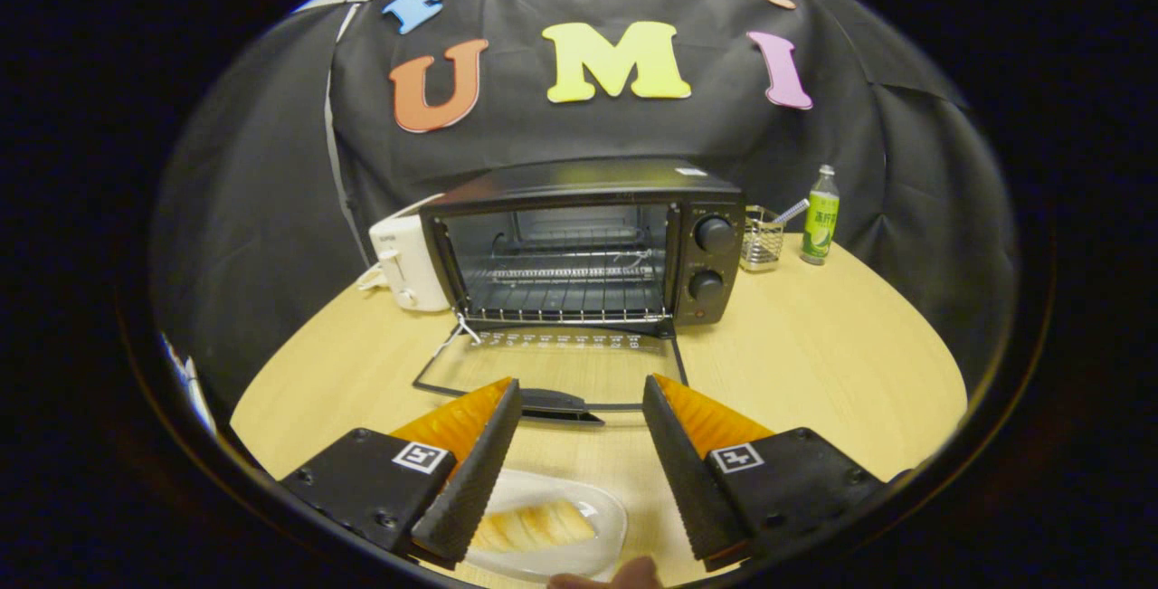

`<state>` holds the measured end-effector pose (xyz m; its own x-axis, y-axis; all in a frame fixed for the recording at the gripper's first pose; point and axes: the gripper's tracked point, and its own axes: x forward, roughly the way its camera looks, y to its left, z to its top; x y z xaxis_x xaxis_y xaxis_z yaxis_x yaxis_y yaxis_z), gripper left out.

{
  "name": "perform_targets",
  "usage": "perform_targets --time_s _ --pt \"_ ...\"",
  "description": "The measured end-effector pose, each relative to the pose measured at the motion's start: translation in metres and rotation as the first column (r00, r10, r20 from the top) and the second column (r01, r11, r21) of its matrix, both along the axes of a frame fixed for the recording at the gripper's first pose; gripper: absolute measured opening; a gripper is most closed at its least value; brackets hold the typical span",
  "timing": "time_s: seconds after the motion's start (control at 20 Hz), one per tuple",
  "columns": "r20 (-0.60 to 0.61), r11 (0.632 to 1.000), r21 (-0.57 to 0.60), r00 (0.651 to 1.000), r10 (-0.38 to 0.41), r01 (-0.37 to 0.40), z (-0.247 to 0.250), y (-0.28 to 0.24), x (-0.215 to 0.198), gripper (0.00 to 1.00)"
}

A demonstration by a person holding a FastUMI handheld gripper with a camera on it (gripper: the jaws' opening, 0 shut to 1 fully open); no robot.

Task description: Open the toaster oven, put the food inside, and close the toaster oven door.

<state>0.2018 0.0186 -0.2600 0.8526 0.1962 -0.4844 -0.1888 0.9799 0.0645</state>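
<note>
Standing with the oven open and the food not yet in.

My table (814, 345) carries the toaster oven (588, 241), its door (552, 372) dropped flat ahead of my fingers, rack bare. A white toaster (407, 259), wire basket (762, 243) and bottle (821, 216) flank it, none obstructing. The plate (552, 526) with food (534, 526) sits beneath my gripper (579, 408), fingers spread, gripping nothing. Loading and closing remain.

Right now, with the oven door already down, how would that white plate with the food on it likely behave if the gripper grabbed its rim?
The white plate looks glossy, so the open gripper may slip. It is shallow, so it could tilt. The food lies loose and might slide.
</note>
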Motion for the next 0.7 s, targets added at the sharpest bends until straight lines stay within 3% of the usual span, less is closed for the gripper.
perform_targets --time_s 0.1,0.3,0.5,0.7 --pt "0.047 1.0 0.01 0.999 0.028 -0.028 0.021 0.0 -0.015 1.0" --pt "0.12 0.997 -0.004 0.99 0.071 -0.071 0.046 -0.003 -0.041 1.0" --pt "0.219 0.984 -0.159 0.969 0.114 -0.08 0.06 -0.021 -0.068 1.0" --pt "0.168 0.982 -0.076 0.968 0.185 -0.174 0.031 0.001 -0.098 1.0"
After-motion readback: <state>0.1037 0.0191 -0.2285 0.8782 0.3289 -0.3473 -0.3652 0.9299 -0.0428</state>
